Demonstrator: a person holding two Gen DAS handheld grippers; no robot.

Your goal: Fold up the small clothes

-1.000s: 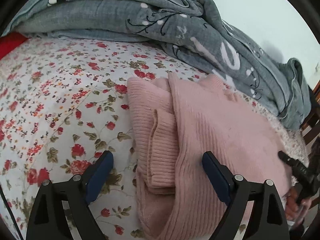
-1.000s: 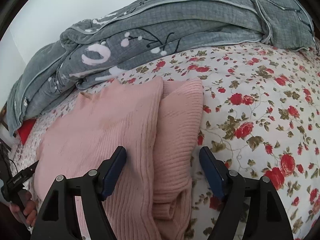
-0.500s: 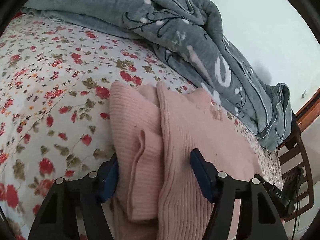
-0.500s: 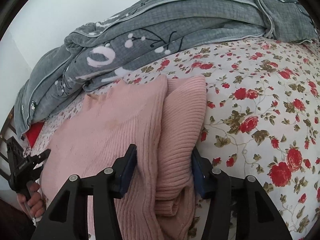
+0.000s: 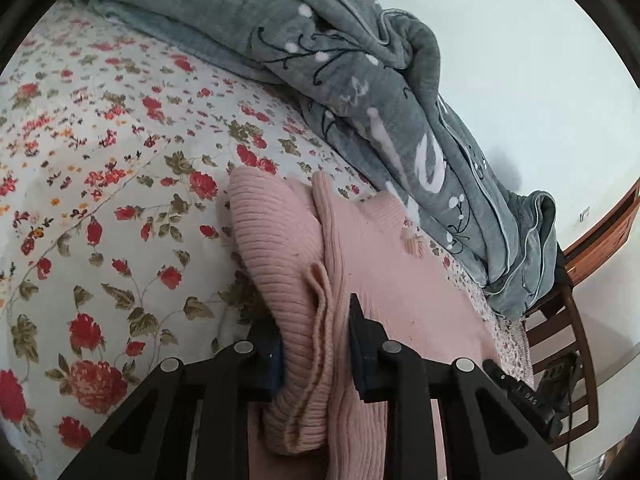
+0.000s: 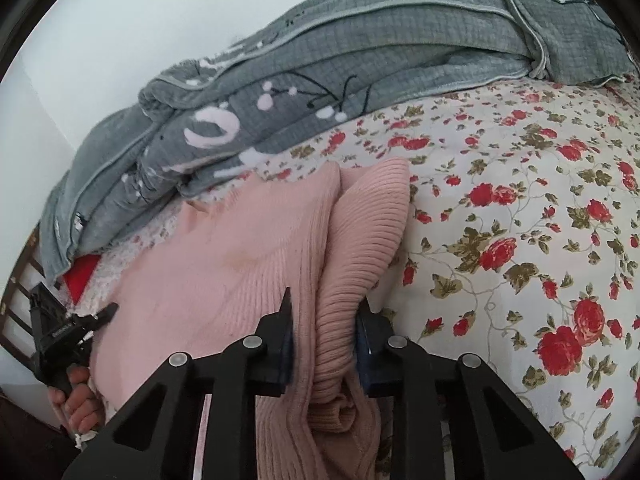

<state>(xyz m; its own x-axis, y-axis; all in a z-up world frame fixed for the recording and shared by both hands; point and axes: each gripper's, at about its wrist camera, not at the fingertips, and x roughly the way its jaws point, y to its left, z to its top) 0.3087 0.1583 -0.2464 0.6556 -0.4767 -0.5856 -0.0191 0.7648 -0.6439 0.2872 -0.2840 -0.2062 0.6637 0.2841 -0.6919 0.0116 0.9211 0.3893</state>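
Observation:
A pink ribbed knit sweater (image 5: 400,280) lies partly folded on a flowered bed sheet (image 5: 100,200). My left gripper (image 5: 316,356) is shut on the sweater's folded sleeve edge near the hem. In the right wrist view the same sweater (image 6: 240,264) fills the lower left, and my right gripper (image 6: 324,344) is shut on its bunched folded edge. The other gripper (image 6: 60,332), held in a hand, shows at the far left of the right wrist view. The cloth between the pads hides the fingertips.
A grey quilted blanket (image 5: 360,80) is heaped along the back of the bed against a white wall; it also shows in the right wrist view (image 6: 360,60). A wooden chair (image 5: 568,352) stands off the bed's edge. A red item (image 6: 82,276) peeks out under the blanket.
Both grippers moved forward and down onto the sweater's folded edge and closed on it. The cloth between the jaws is now bunched up.

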